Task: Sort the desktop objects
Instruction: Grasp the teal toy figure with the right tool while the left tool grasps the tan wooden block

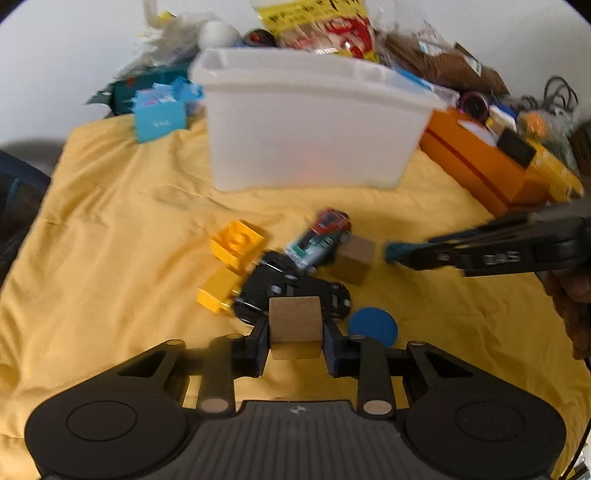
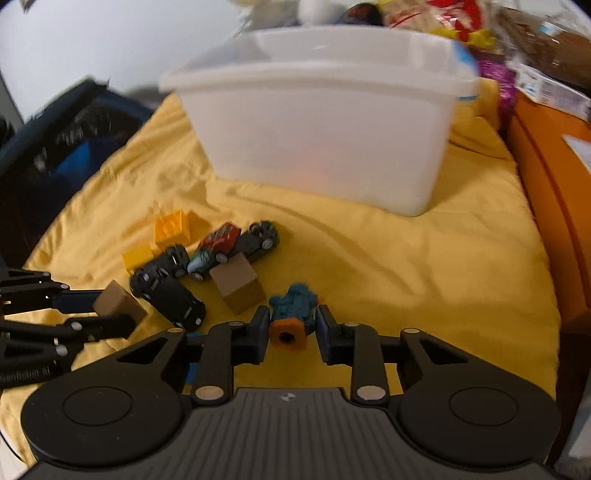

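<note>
Left gripper (image 1: 295, 328) clamps wooden cube (image 1: 294, 325); right gripper (image 2: 290, 325) clamps teal toy (image 2: 291, 314). Lift both clear over white bin (image 1: 310, 125) rim, upper centre, before releasing.

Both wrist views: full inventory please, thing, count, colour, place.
bin: 1, translucent white, back centre of the cloth
cloth: 1, yellow, covers the surface
wooden cubes: 2, brown; one in the left gripper, one lying beside the cars
toy cars: about 4, black, red and green, clustered in the middle
bricks: 2, yellow, left of the cars
disc: 1, blue, flat on the cloth
toy: 1, teal and orange, in the right gripper
box: 1, orange, right edge
clutter: packets and bags behind the bin
left gripper: shut on cube
right gripper: shut on toy
</note>
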`<state>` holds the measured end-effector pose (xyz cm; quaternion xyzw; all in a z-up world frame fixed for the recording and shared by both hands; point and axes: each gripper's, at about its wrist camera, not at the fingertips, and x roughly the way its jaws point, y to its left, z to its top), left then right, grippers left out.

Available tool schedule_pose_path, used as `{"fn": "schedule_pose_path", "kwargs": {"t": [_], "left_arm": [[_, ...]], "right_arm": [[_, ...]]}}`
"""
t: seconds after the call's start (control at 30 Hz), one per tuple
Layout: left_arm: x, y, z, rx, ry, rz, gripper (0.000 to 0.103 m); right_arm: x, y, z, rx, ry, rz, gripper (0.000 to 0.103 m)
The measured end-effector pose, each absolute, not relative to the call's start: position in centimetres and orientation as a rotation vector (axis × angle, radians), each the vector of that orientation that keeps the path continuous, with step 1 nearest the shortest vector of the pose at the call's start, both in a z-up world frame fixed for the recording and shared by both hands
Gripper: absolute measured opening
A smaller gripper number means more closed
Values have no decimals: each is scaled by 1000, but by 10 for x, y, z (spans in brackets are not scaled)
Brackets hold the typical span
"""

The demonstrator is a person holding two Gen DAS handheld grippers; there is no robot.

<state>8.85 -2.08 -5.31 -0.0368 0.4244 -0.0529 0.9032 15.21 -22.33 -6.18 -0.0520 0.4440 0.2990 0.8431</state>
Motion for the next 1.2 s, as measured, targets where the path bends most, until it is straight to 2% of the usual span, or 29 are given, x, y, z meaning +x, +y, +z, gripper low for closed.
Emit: {"fn": "schedule_pose_path", "kwargs": {"t": [0.13, 0.3, 0.43, 0.57, 0.6, 0.63, 0.97, 1.1, 1.2], "left_arm": [[86, -8, -36, -76, 841, -92, 33], [86, -2, -25, -82, 812, -92, 33], [84, -6, -29, -63, 825, -107, 33], [83, -9, -32, -59, 837, -119, 33], [83, -10, -32, -56, 838, -120, 33], [84, -10, -33, -54, 837, -120, 33], [97, 1, -6, -110, 769, -121, 31], [100, 8, -15, -99, 819, -124, 32], [88, 9, -32, -101, 883, -135, 42]], "right_arm": [[150, -240, -52, -42, 941, 616, 30], [139, -234, -74, -147, 1016, 613, 30], [129, -230, -92, -182, 1037, 604, 38], [131, -224, -96, -196, 1013, 595, 40], [132, -224, -95, -203, 1009, 599, 37], [133, -223, -95, -210, 1007, 602, 29], [146, -244, -41, -97, 919, 620, 29], [148, -244, -35, -96, 906, 625, 29], [139, -244, -46, -105, 935, 631, 29]]}}
